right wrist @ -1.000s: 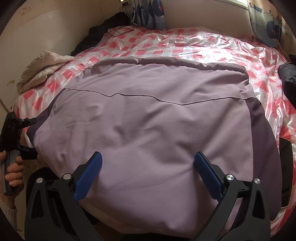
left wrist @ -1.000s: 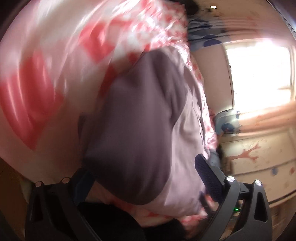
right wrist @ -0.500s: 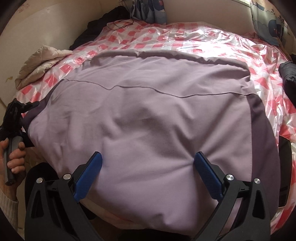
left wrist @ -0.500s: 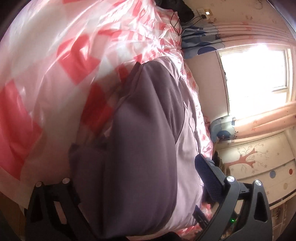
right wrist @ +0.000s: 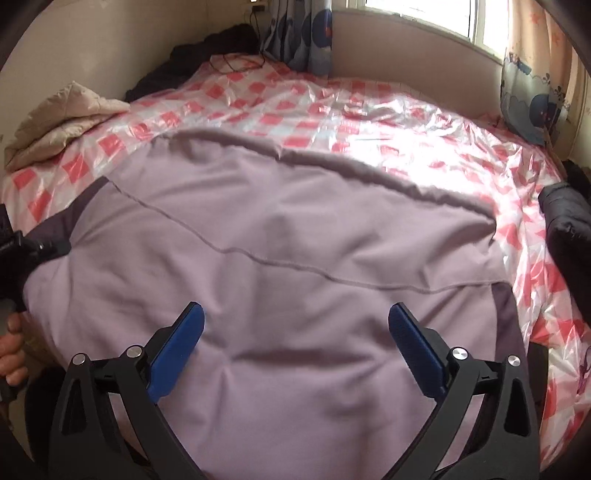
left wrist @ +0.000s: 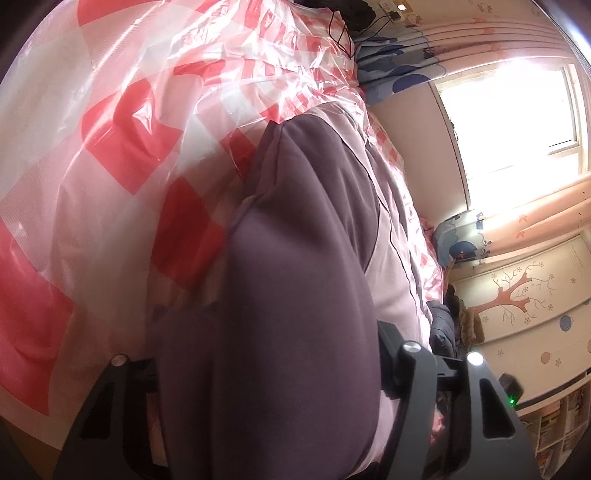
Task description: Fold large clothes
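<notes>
A large lilac garment (right wrist: 295, 229) with dark purple side panels lies spread on the bed (right wrist: 406, 122), which has a red-and-white checked sheet under clear plastic. In the left wrist view its dark purple panel (left wrist: 295, 295) bulges between the jaws of my left gripper (left wrist: 266, 339). Those jaws are closing on the cloth, which hides the pads. The right wrist view shows that gripper at the garment's left corner (right wrist: 22, 245), held by a hand (right wrist: 13, 354). My right gripper (right wrist: 295, 308) hangs open over the near part of the garment, with nothing between its blue pads (right wrist: 177, 343).
A beige quilt (right wrist: 62, 118) lies bunched at the bed's far left. Dark clothes and a cable (right wrist: 221, 51) sit at the head, by a blue-patterned curtain (right wrist: 306, 33). A dark jacket (right wrist: 565, 229) lies on the right edge. A window (left wrist: 509, 92) is beyond.
The left jaws have narrowed around the dark purple panel after sliding onto the corner. The right gripper has shifted over the garment, and the far hem now looks rumpled.
</notes>
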Demonstrator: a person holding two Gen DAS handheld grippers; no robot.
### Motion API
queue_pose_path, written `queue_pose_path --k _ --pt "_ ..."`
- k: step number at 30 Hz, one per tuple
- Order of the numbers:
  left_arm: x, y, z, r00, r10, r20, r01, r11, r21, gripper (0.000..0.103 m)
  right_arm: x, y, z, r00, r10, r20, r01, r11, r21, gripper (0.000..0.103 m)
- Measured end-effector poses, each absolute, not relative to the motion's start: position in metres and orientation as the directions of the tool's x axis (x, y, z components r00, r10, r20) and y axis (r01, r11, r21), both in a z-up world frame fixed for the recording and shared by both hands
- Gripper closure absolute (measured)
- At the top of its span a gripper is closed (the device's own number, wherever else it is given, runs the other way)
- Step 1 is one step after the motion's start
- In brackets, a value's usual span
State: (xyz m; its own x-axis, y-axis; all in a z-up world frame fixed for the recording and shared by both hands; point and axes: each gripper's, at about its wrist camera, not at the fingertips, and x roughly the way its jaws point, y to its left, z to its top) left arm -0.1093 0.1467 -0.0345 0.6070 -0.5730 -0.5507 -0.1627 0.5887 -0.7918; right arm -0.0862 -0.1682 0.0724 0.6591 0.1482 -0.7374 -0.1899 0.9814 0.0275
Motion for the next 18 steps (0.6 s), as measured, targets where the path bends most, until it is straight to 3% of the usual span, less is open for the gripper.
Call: queue_pose_path --k 4,7,10,14,18 --pt "-0.109 0.14 -0.025 0.623 -0.584 -0.52 -0.123 0.584 -0.802 0.057 -0.043 -0.14 0.023 0.513 0.069 -0.855 -0.245 0.967 -0.069 0.006" --pt "-0.107 0.129 -0.007 0.641 -0.562 -0.523 -0.082 0.626 -0.775 0.059 -0.04 -0.137 0.025 0.493 0.052 -0.868 -0.249 0.965 -0.084 0.006" --pt "-0.108 0.126 0.004 0.646 -0.557 -0.523 -0.054 0.65 -0.758 0.06 -0.06 -0.147 0.045 0.563 0.091 -0.821 -0.226 0.973 -0.046 0.006" --pt "-0.112 0.104 0.026 0.664 -0.539 -0.519 0.017 0.704 -0.71 0.061 -0.068 -0.136 0.011 0.556 0.047 -0.83 -0.266 0.956 -0.124 0.006" --pt "-0.118 0.067 0.064 0.687 -0.535 -0.493 0.126 0.755 -0.643 0.062 -0.062 -0.133 0.013 0.538 0.037 -0.842 -0.289 0.946 -0.143 0.006"
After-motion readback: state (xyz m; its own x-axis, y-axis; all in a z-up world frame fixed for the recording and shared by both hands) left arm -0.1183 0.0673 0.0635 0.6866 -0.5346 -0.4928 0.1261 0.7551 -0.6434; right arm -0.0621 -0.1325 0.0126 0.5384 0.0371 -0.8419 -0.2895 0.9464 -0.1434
